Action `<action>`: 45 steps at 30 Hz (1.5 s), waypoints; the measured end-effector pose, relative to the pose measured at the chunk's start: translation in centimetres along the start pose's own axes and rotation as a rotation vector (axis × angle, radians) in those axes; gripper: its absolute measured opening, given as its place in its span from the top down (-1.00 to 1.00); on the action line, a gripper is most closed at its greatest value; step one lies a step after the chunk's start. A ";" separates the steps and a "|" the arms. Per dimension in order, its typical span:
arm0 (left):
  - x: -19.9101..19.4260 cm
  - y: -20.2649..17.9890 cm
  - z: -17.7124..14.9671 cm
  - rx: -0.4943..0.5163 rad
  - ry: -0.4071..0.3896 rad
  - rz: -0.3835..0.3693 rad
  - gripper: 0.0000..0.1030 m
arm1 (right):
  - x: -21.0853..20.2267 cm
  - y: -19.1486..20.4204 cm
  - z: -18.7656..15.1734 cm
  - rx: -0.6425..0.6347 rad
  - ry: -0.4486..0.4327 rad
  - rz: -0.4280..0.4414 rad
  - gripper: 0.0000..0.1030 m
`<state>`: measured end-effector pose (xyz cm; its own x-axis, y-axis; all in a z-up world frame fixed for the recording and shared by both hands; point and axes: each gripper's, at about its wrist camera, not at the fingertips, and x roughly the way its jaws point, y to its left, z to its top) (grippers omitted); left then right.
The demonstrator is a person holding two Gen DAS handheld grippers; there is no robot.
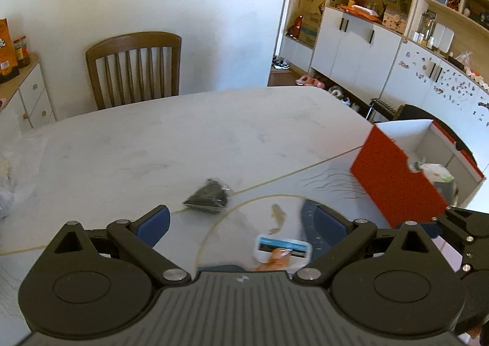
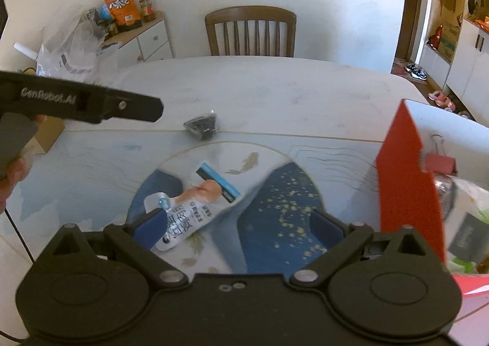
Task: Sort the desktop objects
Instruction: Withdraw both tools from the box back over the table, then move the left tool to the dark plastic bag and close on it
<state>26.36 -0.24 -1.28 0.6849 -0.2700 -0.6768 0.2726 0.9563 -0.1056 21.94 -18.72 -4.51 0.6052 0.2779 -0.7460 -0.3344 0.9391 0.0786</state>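
A white pouch (image 2: 195, 208) with a blue band and a spout lies on the round blue-and-white mat (image 2: 275, 193). My right gripper (image 2: 240, 227) hovers open just above it, the left fingertip (image 2: 151, 227) over the pouch's near end. My left gripper (image 1: 241, 220) is open too, with nothing between its fingers; the same pouch (image 1: 282, 249) lies below it, toward its right finger. A small black packet (image 1: 207, 191) rests farther out on the table, also visible as the black packet (image 2: 201, 127) from the right wrist.
A red box (image 2: 406, 181) with a white inside stands at the right and holds a red binder clip (image 2: 438, 162) and other items. A wooden chair (image 1: 134, 68) is behind the white table (image 1: 183, 132). Plastic bags (image 2: 67, 43) sit far left.
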 end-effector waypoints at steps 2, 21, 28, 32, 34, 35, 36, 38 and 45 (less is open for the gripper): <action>0.6 0.7 0.1 -0.002 0.001 0.005 -0.96 | 0.8 0.5 0.0 -0.011 0.004 -0.019 -0.93; 7.5 4.0 0.0 0.056 0.055 0.028 -0.96 | 7.7 2.0 0.9 0.088 0.077 -0.049 -0.90; 9.1 4.5 -0.1 0.064 0.070 0.027 -0.96 | 9.7 3.0 0.7 0.082 0.116 -0.057 -0.75; 9.8 4.5 -0.2 0.069 0.074 0.021 -0.96 | 10.3 3.1 0.7 0.088 0.120 -0.056 -0.67; 10.2 4.5 -0.2 0.072 0.078 0.022 -0.96 | 10.5 3.2 0.8 0.078 0.116 -0.057 -0.67; 10.3 4.5 -0.2 0.073 0.079 0.022 -0.96 | 10.4 3.4 0.8 0.068 0.112 -0.057 -0.66; 10.5 4.6 -0.3 0.073 0.080 0.024 -0.96 | 10.4 3.6 0.7 0.057 0.108 -0.055 -0.62; 10.8 4.7 -0.3 0.069 0.080 0.022 -0.96 | 10.3 3.8 0.7 0.051 0.096 -0.053 -0.52; 11.7 4.8 -0.5 0.077 0.079 0.012 -0.96 | 9.9 3.4 0.7 0.078 0.060 -0.014 -0.03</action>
<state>35.31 1.22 -10.06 0.6337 -0.2457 -0.7335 0.3178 0.9472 -0.0428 27.29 -12.66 -11.12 0.5641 0.2541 -0.7857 -0.2677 0.9564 0.1172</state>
